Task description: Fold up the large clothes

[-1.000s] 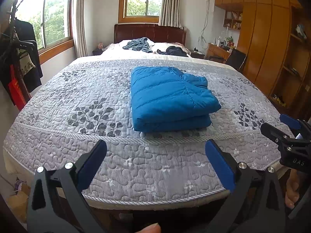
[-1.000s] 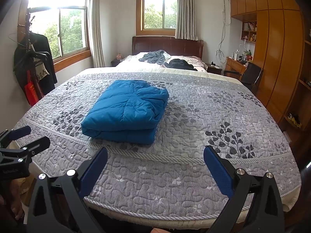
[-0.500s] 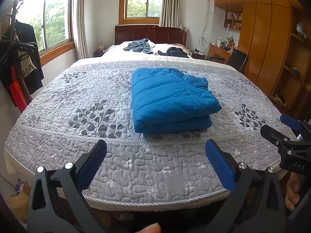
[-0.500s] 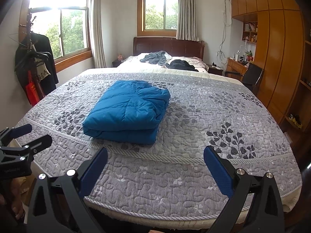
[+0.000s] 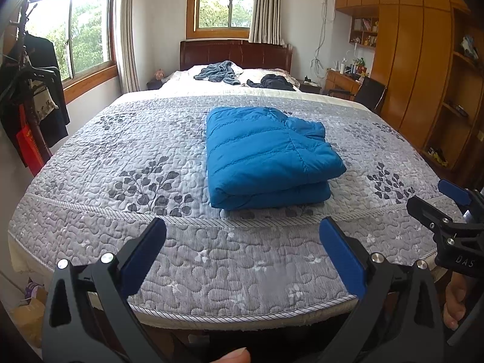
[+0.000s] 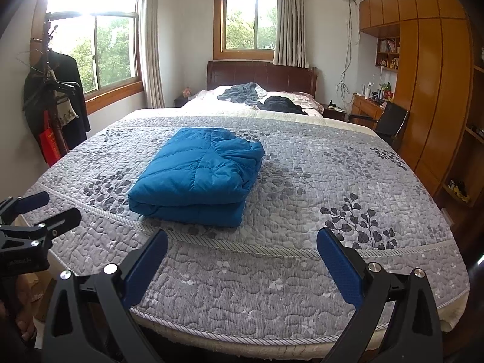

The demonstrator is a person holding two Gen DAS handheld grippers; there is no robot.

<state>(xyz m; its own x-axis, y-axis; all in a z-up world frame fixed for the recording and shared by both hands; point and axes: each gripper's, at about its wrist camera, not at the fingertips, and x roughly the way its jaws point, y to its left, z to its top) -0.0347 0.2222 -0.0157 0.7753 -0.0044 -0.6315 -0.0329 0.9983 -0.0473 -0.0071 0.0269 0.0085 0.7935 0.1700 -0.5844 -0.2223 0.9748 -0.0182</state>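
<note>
My left gripper (image 5: 242, 251) is wide open and holds nothing. My right gripper (image 6: 242, 260) is wide open too, and it is empty as well. Both hang over the near edge of the bed (image 5: 90, 157), not touching it. From the left gripper, the blue puffy jacket (image 5: 266, 157) lies at about 12 o'clock. From the right gripper it lies at about 11 o'clock. It sits on the grey quilt, well apart from my fingers, in a neat thick stack. I think this fold is done. More clothes (image 6: 242, 92) lie far off at 12 o'clock by the headboard. I think I must reach for one next.
</note>
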